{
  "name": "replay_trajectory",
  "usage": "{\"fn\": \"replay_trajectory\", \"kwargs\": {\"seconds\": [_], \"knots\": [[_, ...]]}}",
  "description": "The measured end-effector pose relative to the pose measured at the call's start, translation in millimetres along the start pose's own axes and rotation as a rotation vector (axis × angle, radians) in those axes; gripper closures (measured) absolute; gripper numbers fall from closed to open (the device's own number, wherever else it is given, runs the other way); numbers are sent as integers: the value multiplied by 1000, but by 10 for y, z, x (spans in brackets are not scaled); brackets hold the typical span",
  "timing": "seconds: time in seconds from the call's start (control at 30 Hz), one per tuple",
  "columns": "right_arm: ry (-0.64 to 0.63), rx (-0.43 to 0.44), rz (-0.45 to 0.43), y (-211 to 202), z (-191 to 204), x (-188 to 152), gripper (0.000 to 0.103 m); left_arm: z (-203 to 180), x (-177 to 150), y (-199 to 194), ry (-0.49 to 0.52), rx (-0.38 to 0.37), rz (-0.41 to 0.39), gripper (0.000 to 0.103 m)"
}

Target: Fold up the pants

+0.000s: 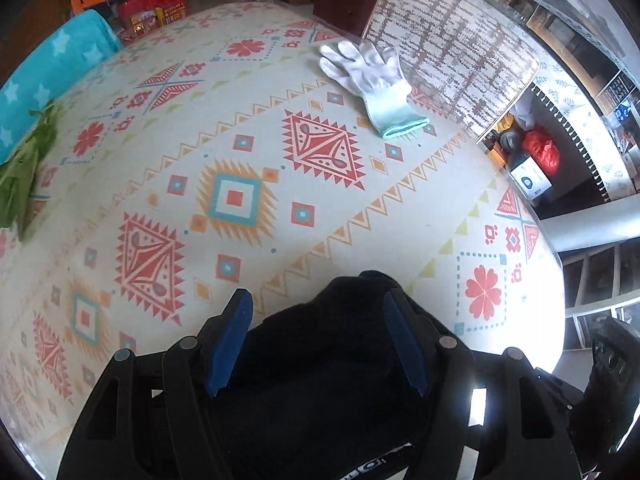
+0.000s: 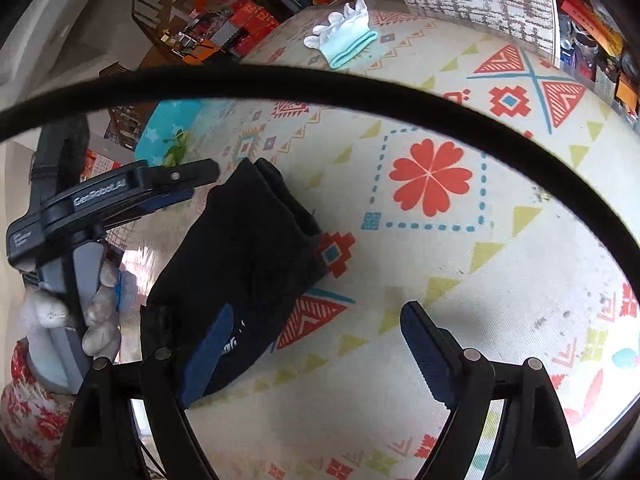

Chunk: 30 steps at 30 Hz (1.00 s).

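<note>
The black pants (image 1: 320,360) lie as a folded bundle near the edge of the patterned table (image 1: 240,120). My left gripper (image 1: 318,296) points steeply down over them. Its blue pads stand apart and dark fabric fills the gap and shows past the right finger, but the pads do not visibly pinch it. In the right wrist view the pants (image 2: 248,248) lie at left, with the left gripper (image 2: 204,182) at their upper left corner, held by a gloved hand (image 2: 100,312). My right gripper (image 2: 318,308) is open above the table (image 2: 440,280), its left finger in front of the pants' near end.
A white glove (image 1: 368,76) with a mint cuff lies far across the table beside a brown woven mat (image 1: 452,48). A cyan star cloth (image 1: 52,72) and green leaves (image 1: 24,168) sit at the left edge. A black cord (image 2: 360,88) arcs close to the right lens.
</note>
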State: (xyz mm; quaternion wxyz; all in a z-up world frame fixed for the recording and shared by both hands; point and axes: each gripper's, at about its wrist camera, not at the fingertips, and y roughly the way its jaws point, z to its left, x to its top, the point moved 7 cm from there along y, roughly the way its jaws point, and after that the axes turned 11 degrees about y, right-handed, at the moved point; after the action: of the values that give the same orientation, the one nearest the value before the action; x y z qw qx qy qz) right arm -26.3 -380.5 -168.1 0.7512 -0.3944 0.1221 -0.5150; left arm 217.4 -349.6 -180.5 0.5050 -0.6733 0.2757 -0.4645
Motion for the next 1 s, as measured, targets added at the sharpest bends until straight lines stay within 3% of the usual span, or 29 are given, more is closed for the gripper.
{"fn": "replay_trajectory", "kwargs": {"seconds": [0.2,0.57,0.6,0.63,0.7,0.73,0.8,0.87,1.0], "knots": [[-17,21,10,185,126,137,13,-24,107,246,-29,-102,30,36],[-139,44,23,431,424,82,13,-268,105,534,66,-126,88,36],[-150,45,22,451,456,57,13,-309,95,539,79,-123,92,38],[-163,36,15,472,489,36,13,-338,96,534,90,-122,93,50],[-185,15,-3,498,524,11,13,-338,90,537,110,-74,103,64],[-188,12,-6,505,533,7,16,-319,84,526,108,-70,103,72],[-165,17,14,528,497,29,47,-267,92,469,83,-76,90,76],[-108,56,51,550,394,72,67,-246,110,375,60,-91,68,78],[-32,115,100,544,299,128,74,-291,127,199,63,-97,32,79]]}}
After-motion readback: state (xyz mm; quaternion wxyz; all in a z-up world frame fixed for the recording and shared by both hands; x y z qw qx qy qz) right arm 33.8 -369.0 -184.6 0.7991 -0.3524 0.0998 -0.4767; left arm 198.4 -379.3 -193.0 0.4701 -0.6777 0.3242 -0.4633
